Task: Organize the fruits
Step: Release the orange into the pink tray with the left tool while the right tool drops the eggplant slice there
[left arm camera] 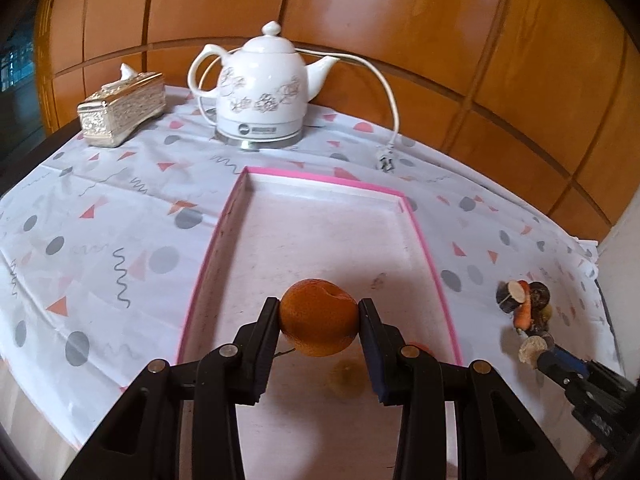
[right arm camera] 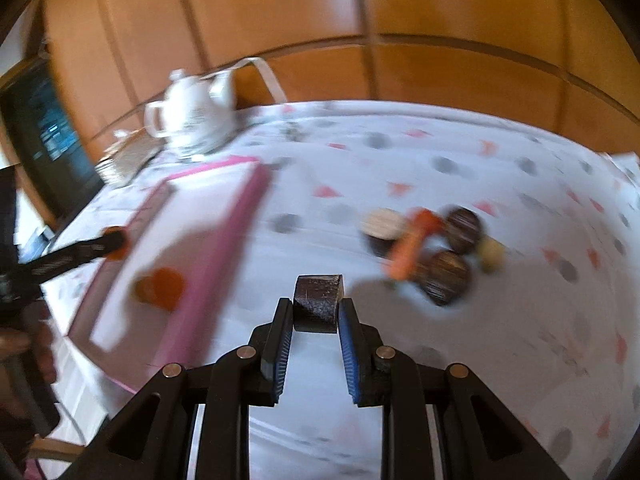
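My left gripper (left arm camera: 319, 314) is shut on an orange (left arm camera: 318, 317) and holds it over the near part of a pink-rimmed white tray (left arm camera: 424, 240). My right gripper (right arm camera: 316, 312) is shut on a dark cut chunk of fruit (right arm camera: 318, 300), held above the tablecloth right of the tray (right arm camera: 224, 248). A second orange piece (right arm camera: 162, 286) lies in the tray. A pile with a carrot (right arm camera: 412, 248), dark round pieces (right arm camera: 446, 278) and a pale cut piece (right arm camera: 382, 224) lies on the cloth ahead of the right gripper. The right gripper also shows in the left wrist view (left arm camera: 532, 350), by that pile (left arm camera: 524, 300).
A white electric kettle (left arm camera: 266, 92) with its cord and plug (left arm camera: 386, 162) stands at the back of the table. A gold tissue box (left arm camera: 122, 108) stands to its left. A patterned white cloth (left arm camera: 100, 240) covers the table. Wooden panelling is behind.
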### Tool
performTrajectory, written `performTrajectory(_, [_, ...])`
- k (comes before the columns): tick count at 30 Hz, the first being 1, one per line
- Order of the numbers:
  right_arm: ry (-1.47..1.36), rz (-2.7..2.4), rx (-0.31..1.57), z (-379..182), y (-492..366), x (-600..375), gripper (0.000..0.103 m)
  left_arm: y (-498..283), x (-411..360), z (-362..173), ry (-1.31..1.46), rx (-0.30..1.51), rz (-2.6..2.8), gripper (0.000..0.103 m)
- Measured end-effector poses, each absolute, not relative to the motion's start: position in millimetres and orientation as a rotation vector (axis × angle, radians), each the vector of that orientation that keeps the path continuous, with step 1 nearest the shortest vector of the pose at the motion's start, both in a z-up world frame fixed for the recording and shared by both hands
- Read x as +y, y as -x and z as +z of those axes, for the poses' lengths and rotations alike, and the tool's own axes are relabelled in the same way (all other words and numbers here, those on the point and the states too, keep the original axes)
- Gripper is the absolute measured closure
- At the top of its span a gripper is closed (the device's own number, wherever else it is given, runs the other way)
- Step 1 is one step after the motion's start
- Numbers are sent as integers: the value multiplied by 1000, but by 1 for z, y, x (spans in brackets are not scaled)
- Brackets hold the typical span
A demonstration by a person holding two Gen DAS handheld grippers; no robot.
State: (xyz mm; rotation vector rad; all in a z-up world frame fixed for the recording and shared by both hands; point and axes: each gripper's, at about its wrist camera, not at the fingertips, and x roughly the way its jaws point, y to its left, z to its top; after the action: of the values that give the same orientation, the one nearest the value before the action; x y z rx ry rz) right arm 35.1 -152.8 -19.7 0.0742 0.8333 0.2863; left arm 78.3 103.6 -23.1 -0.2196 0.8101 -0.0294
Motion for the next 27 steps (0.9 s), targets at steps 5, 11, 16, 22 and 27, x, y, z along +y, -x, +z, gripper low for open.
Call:
performTrajectory(5, [-8, 423, 815, -9, -40, -102, 80, -79, 105, -25, 205, 820, -9, 62])
performTrajectory(11, [59, 500, 791, -1, -55, -52, 80, -79, 108, -25, 207, 816, 12, 57])
performTrajectory(16, [67, 503, 790, 0, -69, -33, 80, -73, 111, -20, 211, 791, 32, 47])
performTrajectory(22, [68, 495, 805, -5, -73, -24, 80, -64, 114, -17, 214, 783, 80, 38])
performTrajectory(27, [70, 478, 802, -5, -75, -22, 80, -58, 118, -16, 228, 778, 102, 34])
